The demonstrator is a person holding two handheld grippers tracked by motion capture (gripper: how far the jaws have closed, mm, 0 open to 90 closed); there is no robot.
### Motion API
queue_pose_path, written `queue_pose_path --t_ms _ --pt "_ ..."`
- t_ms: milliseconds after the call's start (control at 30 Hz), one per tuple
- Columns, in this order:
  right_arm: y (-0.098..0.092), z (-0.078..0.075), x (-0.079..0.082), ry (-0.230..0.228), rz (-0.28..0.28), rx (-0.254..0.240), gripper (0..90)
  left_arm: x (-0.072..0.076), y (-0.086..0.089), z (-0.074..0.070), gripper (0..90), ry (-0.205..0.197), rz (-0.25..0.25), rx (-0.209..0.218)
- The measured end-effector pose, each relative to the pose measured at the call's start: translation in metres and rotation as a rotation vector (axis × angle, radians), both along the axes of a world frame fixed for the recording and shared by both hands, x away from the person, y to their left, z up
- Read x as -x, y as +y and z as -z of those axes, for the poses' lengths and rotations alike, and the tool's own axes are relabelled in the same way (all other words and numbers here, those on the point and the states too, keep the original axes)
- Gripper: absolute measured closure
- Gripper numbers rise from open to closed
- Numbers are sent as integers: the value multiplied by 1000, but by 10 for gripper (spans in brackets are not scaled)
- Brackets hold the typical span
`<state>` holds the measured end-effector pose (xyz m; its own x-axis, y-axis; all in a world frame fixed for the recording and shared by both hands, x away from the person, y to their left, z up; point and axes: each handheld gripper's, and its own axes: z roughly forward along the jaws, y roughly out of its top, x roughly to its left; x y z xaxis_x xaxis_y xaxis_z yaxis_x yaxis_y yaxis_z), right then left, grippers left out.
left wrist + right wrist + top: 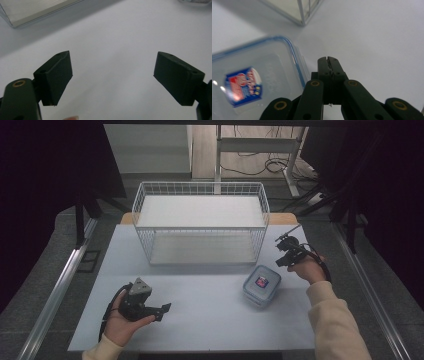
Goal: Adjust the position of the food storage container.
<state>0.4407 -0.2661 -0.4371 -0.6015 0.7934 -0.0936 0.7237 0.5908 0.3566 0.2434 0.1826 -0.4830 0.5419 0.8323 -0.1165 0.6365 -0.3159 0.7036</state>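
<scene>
A clear plastic container (261,285) with a blue-edged lid and a red and blue sticker lies on the white table (200,315), right of centre. My right gripper (283,260) hovers just beyond its right side, held in a hand. In the right gripper view its jaws are shut (328,60) with nothing between them, and the container lid (249,80) lies close on the left. My left gripper (164,312) rests low at the front left, pointing right. Its jaws stand wide open (112,62) over bare table.
A white wire basket (200,220) with a shelf stands at the back middle of the table; its corner shows in the left gripper view (30,12) and the right gripper view (302,12). Metal rails run along both sides of the table.
</scene>
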Motion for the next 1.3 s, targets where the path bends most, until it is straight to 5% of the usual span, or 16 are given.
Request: queue_pose_path --t_ms 300,433,633,900,1300 --pt "4 25 3 53 -30 74 895 1 -5 0 154 7 15 -2" --pt "7 20 8 84 -25 34 895 2 -7 0 154 12 20 0" --pt "12 19 19 113 -27 56 895 1 -4 2 155 22 10 6" --pt "31 22 47 151 -26 9 895 0 -4 2 153 26 -2 23" --pt "61 23 81 162 -137 -31 895 -1 -2 6 154 37 -10 14"
